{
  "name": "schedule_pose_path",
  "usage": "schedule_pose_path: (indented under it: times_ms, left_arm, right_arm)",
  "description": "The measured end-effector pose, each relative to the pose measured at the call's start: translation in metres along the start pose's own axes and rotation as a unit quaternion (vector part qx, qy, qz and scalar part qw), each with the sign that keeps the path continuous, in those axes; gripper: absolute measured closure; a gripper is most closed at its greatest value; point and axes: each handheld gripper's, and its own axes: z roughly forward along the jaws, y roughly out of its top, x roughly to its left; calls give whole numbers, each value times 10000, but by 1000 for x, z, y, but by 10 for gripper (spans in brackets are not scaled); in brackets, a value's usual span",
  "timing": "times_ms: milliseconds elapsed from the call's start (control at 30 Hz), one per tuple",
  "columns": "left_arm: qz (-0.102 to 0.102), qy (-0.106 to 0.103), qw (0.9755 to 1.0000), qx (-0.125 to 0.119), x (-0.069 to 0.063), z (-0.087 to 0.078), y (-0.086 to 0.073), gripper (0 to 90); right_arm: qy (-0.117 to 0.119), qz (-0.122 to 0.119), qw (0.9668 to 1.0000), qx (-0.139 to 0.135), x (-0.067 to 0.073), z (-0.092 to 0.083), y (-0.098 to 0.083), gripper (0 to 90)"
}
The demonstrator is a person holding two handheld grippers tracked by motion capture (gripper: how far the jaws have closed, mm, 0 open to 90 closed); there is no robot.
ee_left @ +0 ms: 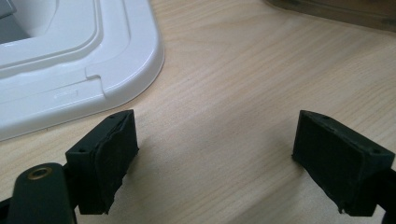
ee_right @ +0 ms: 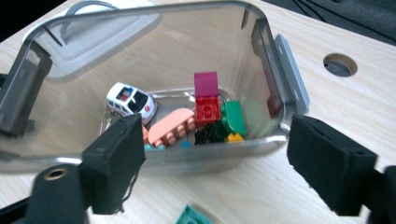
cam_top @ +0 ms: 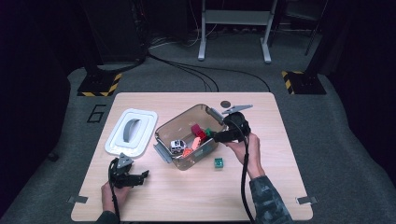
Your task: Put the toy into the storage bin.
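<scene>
Bin (cam_top: 187,135), clear, at table centre with toys inside; the right gripper (cam_top: 215,135) hangs at its right rim, jaws wide and empty, so a careless swing could shove the bin. The left gripper (cam_top: 140,177) rests open near the lid (cam_top: 130,131). The green block (cam_top: 218,162) is cut off in the right gripper view.

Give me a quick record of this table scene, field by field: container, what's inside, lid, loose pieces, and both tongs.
container: clear bin, open, mid-table
contents: toy car, red brick, green brick, pink piece
lid: white lid, flat on table left of bin
loose piece: green block on table beside bin
left tongs: open, empty, over bare table
right tongs: open, empty, at bin's rim
</scene>
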Motion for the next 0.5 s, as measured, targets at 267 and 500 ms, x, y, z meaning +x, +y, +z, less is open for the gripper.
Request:
schedule_pose_path:
  times_ms: [267,500]
  left_arm:
    - [2,6,10000,-4,0,0,0,137]
    - [1,9,10000,-5,0,0,0,137]
  right_arm:
    - [-33,147,9999,-8,-5,-5,-35,131]
    - [-32,405,9990,195,-7,13,-71,95]
